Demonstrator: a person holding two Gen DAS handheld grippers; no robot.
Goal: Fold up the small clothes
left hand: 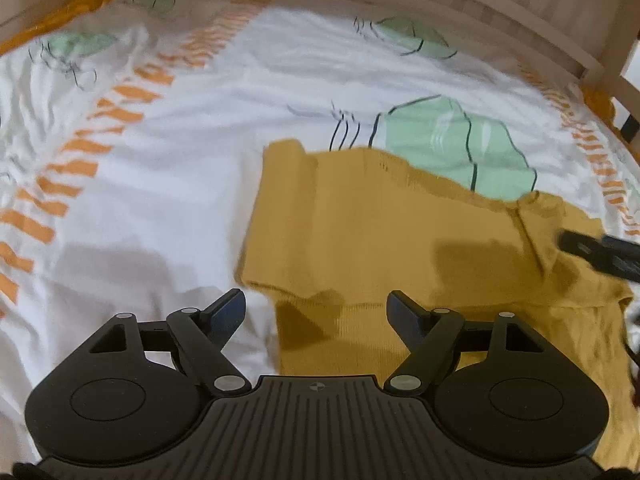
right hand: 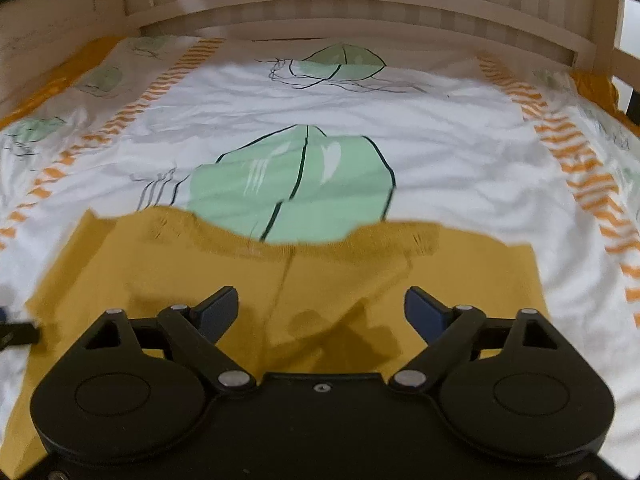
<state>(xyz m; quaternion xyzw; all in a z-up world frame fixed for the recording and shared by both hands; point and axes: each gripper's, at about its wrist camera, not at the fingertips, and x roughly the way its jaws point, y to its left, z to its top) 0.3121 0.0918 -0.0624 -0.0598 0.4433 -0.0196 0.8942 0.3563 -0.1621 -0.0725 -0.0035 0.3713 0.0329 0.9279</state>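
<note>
Between folds: I hold both grippers, left (left hand: 316, 312) and right (right hand: 320, 308), jaws spread, empty, above the mustard garment (right hand: 320, 276); next, I pinch an edge.

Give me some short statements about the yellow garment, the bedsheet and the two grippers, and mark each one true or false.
1. The mustard-yellow knitted garment lies on a white bedsheet with green leaf prints. True.
2. The left gripper is shut on the garment. False: its jaws stand open and no cloth is between them.
3. The right gripper is open above the garment. True.
4. The sheet has blue stripes. False: its stripes are orange.
5. A pale wooden bed rail stands beyond the sheet. True.
</note>
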